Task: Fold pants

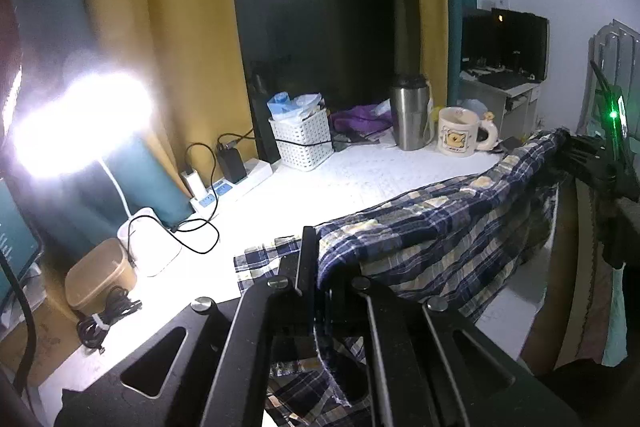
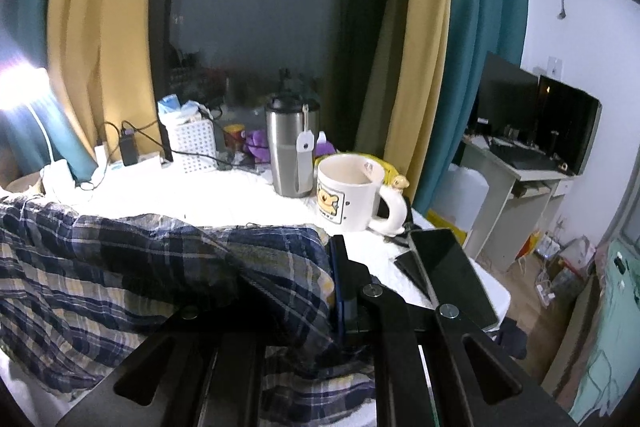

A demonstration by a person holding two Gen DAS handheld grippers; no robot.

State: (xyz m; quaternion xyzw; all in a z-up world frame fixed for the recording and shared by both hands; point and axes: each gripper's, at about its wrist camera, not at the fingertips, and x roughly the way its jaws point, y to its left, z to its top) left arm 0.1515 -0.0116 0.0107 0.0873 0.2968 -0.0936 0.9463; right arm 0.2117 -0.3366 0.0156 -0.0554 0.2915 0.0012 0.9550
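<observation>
The pants (image 1: 436,227) are blue, white and yellow plaid cloth, held up above the white table (image 1: 328,183) and stretched between my two grippers. My left gripper (image 1: 318,267) is shut on one edge of the pants, with cloth hanging below it. My right gripper (image 2: 334,267) is shut on the other edge of the pants (image 2: 140,267); its left finger is hidden under cloth. The right gripper also shows at the far right of the left wrist view (image 1: 580,151).
A steel tumbler (image 2: 290,147), a cartoon mug (image 2: 352,191) and two phones (image 2: 444,271) stand at the table's right. A white basket (image 1: 302,139), a power strip with cables (image 1: 228,179), a bright lamp (image 1: 80,123) and a tan box (image 1: 100,279) line the back and left.
</observation>
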